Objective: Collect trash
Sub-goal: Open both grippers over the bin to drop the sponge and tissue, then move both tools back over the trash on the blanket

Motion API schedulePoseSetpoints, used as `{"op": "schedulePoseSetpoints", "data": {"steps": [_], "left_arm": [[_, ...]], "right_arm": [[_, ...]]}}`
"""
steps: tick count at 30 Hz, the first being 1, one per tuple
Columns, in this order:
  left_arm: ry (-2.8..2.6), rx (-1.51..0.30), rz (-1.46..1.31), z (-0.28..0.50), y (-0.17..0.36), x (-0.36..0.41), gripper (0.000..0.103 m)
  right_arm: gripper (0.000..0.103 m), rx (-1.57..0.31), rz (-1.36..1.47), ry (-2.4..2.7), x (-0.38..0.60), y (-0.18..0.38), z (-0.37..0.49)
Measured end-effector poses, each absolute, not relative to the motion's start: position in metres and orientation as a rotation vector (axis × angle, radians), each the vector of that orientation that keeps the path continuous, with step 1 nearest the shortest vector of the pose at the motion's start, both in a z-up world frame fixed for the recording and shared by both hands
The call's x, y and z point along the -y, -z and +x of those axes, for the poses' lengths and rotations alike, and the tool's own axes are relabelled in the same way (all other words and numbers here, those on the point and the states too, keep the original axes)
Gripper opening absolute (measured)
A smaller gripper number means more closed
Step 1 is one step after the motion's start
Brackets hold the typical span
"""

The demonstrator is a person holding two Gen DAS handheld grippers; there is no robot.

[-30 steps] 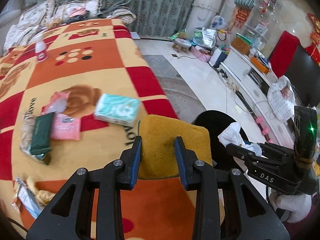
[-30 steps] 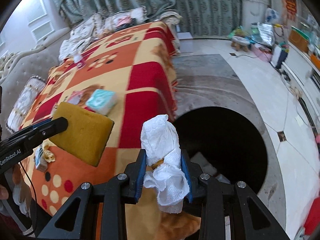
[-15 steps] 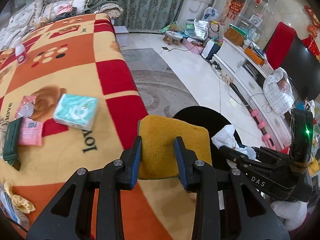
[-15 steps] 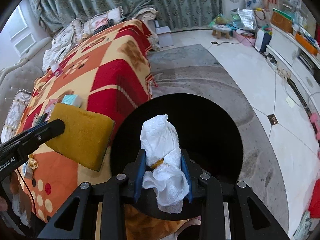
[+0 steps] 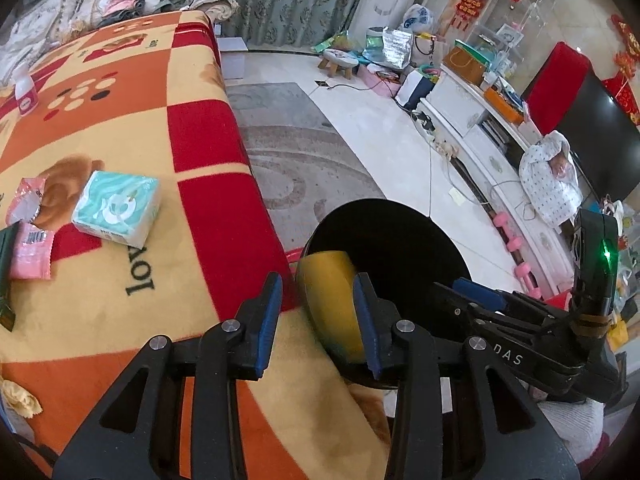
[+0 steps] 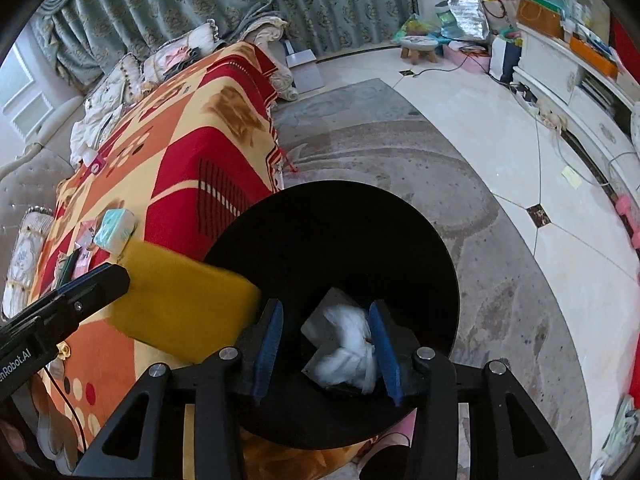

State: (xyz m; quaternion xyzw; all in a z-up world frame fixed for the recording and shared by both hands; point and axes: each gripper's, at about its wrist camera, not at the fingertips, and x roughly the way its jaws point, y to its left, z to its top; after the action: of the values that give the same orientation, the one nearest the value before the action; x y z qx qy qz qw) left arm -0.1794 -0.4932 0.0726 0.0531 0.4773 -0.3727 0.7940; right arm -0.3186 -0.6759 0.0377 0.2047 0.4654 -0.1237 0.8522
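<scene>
Two drops at once: my left gripper (image 5: 316, 316) and right gripper (image 6: 326, 350) hang over the black bin (image 6: 400, 232), jaws opening, releasing yellow sponge (image 5: 328, 300) and tissue wad (image 6: 348, 340).

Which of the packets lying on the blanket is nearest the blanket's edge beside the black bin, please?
The teal-and-white tissue pack; the two pink packets lie farther from the black bin.

Bright daylight, fisheye-warped edges (dark vignette), slight motion blur.
</scene>
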Motion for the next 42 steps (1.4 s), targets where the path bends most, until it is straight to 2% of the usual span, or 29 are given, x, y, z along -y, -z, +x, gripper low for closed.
{"op": "schedulePoseSetpoints", "data": {"steps": [21,25,42], "left_arm": [[0.719,-0.995,0.129,-0.179,-0.082,0.442,0.035],[0.682,-0.99,0.126,-0.176,-0.082,0.423,0.035],[0.571,-0.994,0.074,-0.165,-0.086,0.318,0.035]], "right_arm": [[0.045,-1.003,0.376,0.192,0.634,-0.042,-0.307],[0.049,-1.01,0.36,0.163,0.618,-0.043,-0.3],[0.052,-1.035,0.242,-0.03,0.515,-0.051,-0.268]]}}
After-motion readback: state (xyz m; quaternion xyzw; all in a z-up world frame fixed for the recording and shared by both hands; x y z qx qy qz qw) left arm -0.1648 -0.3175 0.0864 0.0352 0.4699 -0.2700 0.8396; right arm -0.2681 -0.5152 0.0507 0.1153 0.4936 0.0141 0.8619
